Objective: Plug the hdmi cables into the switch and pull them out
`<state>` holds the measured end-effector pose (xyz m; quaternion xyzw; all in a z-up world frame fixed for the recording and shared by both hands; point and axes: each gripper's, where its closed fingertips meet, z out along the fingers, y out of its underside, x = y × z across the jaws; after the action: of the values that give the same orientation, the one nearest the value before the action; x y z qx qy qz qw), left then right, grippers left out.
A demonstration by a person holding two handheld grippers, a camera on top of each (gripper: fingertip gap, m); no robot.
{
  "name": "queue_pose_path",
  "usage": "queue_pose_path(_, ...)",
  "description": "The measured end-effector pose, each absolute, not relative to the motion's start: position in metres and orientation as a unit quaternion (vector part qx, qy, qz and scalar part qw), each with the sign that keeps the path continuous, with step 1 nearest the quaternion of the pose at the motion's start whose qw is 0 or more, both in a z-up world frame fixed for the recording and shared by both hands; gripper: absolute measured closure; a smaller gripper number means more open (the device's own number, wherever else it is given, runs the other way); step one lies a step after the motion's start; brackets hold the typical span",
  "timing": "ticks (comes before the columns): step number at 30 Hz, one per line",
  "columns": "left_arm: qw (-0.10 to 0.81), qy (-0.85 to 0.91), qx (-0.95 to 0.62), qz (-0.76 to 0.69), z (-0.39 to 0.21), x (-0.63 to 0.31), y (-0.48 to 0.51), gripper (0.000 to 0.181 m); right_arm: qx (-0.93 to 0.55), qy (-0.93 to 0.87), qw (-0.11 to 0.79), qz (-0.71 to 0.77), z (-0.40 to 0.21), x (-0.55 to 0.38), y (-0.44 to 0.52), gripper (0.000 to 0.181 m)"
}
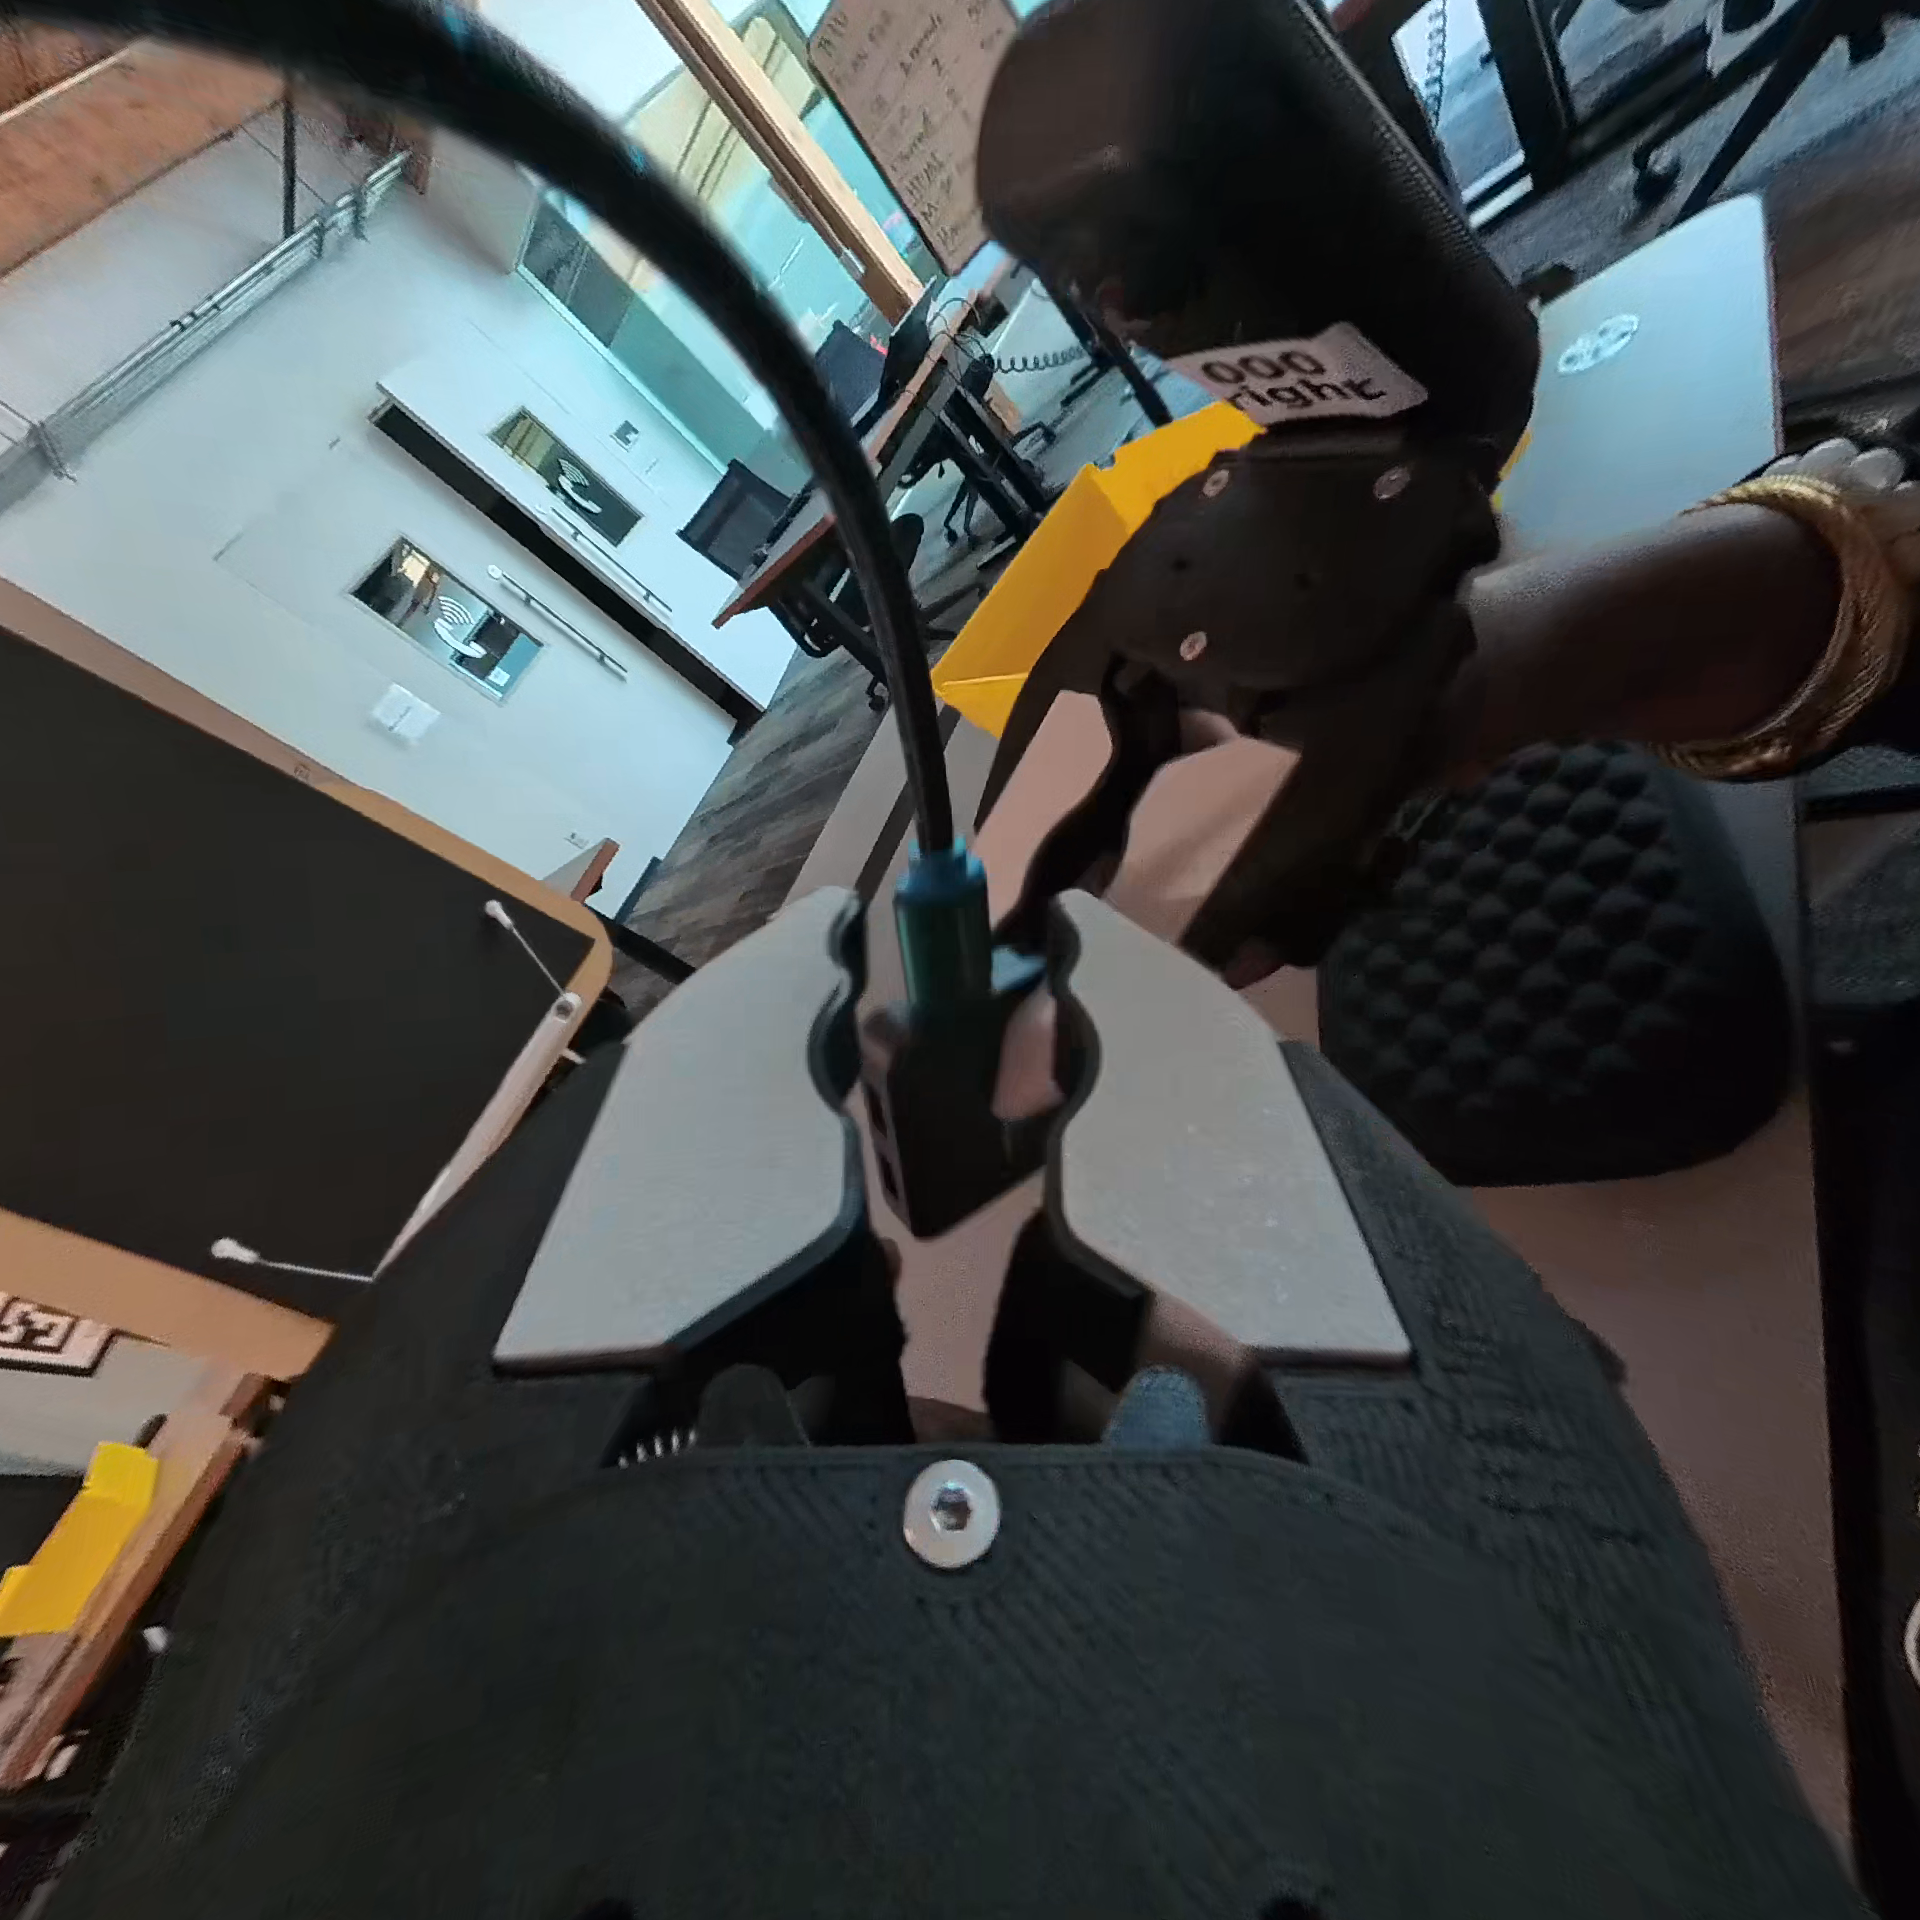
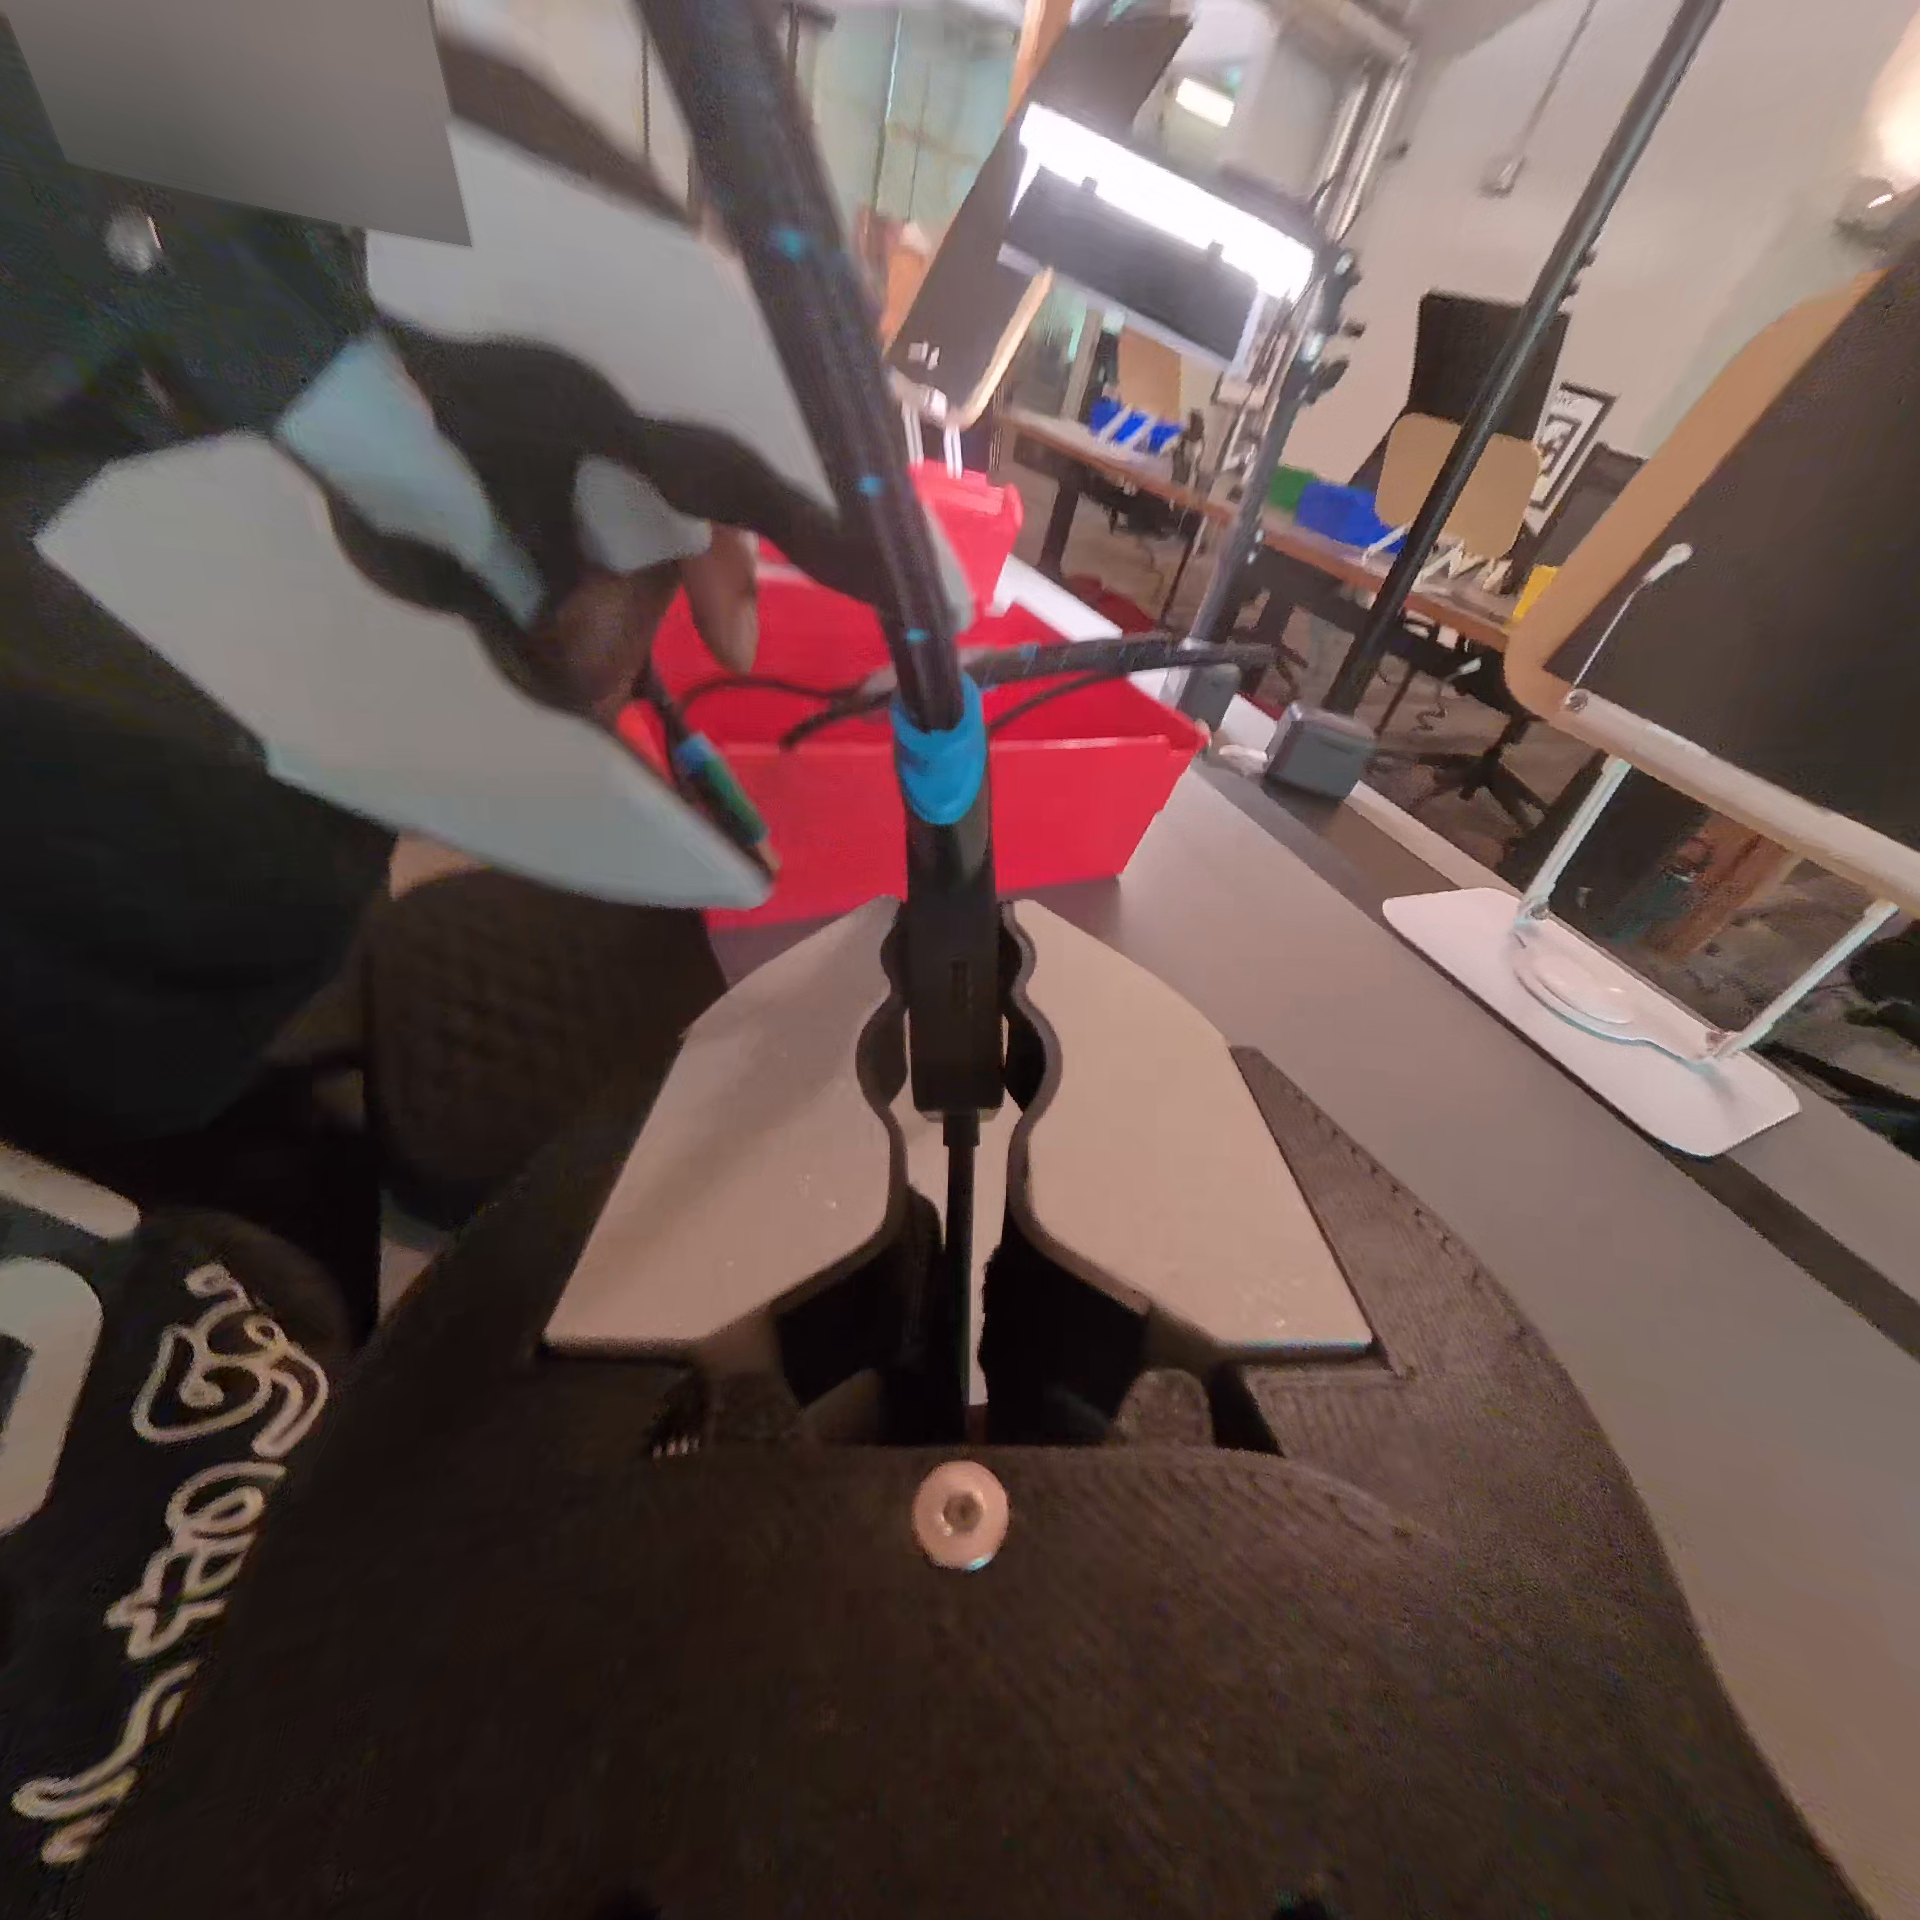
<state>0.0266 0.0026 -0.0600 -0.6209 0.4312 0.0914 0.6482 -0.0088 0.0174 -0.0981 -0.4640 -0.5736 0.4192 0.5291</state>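
Both jaws clamped: left gripper [image 1: 951, 1049] on switch [image 1: 940, 1117], right gripper [image 2: 951, 1023] on plug [image 2: 954, 1023]. Keep plug square, push or pull straight along port.

Black braided hdmi cable [image 2: 831, 416] (blue collar), plugged upright into slim black switch [image 2: 956, 1013], both aloft.

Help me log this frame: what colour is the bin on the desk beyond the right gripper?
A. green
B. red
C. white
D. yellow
B: in the right wrist view a red bin with thin cables in it sits on the dark desk just past the right gripper, whose jaws clamp a black HDMI plug.
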Motion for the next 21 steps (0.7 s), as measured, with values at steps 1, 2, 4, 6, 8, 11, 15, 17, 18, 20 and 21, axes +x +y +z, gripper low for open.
queue_pose_path(1,0.655,0.423,-0.621,0.079,-0.057,0.025,0.002,0.141,-0.464,-0.554,0.532,0.442,-0.091,-0.006,0.021,0.166)
queue_pose_path(2,0.669,0.410,-0.617,0.064,-0.053,0.025,0.002,0.134,-0.462,-0.535,0.533,0.464,-0.084,-0.002,0.024,0.166)
queue_pose_path(4,0.714,0.373,-0.592,0.028,-0.039,0.023,0.004,0.124,-0.451,-0.499,0.528,0.518,-0.071,0.004,0.023,0.166)
queue_pose_path(6,0.754,0.337,-0.564,-0.005,-0.027,0.020,0.007,0.124,-0.444,-0.464,0.510,0.572,-0.060,0.009,0.021,0.166)
queue_pose_path(8,0.755,0.345,-0.556,-0.041,-0.029,0.025,0.006,0.124,-0.443,-0.448,0.501,0.593,-0.057,0.011,0.020,0.167)
queue_pose_path(11,0.748,0.429,-0.487,-0.136,-0.028,0.051,-0.027,0.124,-0.445,-0.415,0.484,0.629,-0.051,0.014,0.024,0.167)
queue_pose_path(15,0.707,0.559,-0.345,-0.263,-0.030,0.071,-0.104,0.128,-0.452,-0.353,0.457,0.680,-0.045,0.022,0.043,0.167)
queue_pose_path(17,0.701,0.574,-0.297,-0.301,-0.025,0.065,-0.126,0.128,-0.448,-0.302,0.434,0.721,-0.038,0.030,0.052,0.167)
queue_pose_path(18,0.709,0.565,-0.271,-0.323,-0.017,0.058,-0.135,0.128,-0.446,-0.280,0.419,0.740,-0.036,0.034,0.057,0.167)
queue_pose_path(20,0.749,0.509,-0.236,-0.353,0.005,0.038,-0.138,0.132,-0.444,-0.261,0.392,0.763,-0.035,0.038,0.063,0.168)
queue_pose_path(21,0.775,0.463,-0.238,-0.357,0.017,0.026,-0.130,0.132,-0.441,-0.253,0.387,0.769,-0.034,0.040,0.065,0.167)
